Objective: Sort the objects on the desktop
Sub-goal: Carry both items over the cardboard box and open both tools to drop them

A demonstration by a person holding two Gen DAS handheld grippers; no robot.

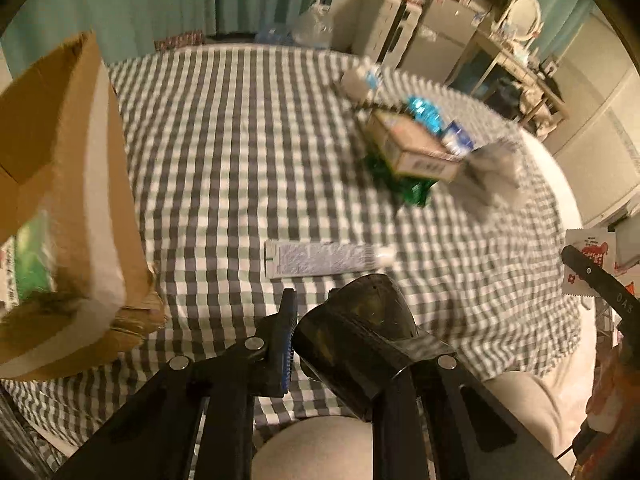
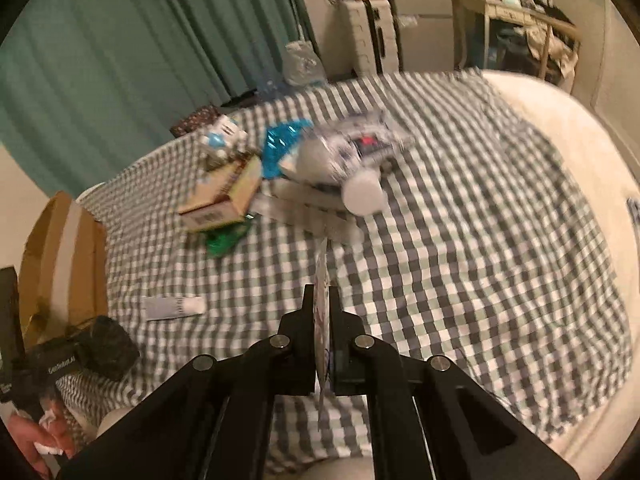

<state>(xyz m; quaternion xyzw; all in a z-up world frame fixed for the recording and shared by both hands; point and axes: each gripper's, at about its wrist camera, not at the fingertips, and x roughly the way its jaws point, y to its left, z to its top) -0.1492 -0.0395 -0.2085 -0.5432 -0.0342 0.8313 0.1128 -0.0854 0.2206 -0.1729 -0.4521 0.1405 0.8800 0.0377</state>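
- The left claw (image 1: 320, 332) is clamped on a dark, glossy, rounded object (image 1: 356, 344); what it is I cannot tell. It is held just above the near edge of the checked surface (image 1: 224, 128)
- The right claw (image 2: 322, 328) is pinched together on a thin flat packet (image 2: 323, 312), seen edge-on between the fingers. In the left wrist view the same packet (image 1: 588, 260) shows white with red print and a small flower
- Judged from this, the step in hand is carrying: both claws are loaded and neither item has been set down yet
- The open cardboard box (image 1: 68, 184) at the left edge of the surface looks like the likely place for sorted things; something green and white already lies inside it
- Still on the surface: a flat white tube (image 1: 320, 258) near the left claw, and further off a pile (image 1: 416, 148) with a small tan carton, a green wrapper under it, a blue shiny packet, a white bottle and a silvery pouch
- The next move probably calls for swinging the left claw over the box mouth, clearing its raised flap, then letting go low inside; the thin packet could slip if the right claw tilts
- Writing: the carton's end label and the tube's print are too blurred to read. The other claw's arm shows letters like "DAS" in the left view and a partly legible device label in the right view
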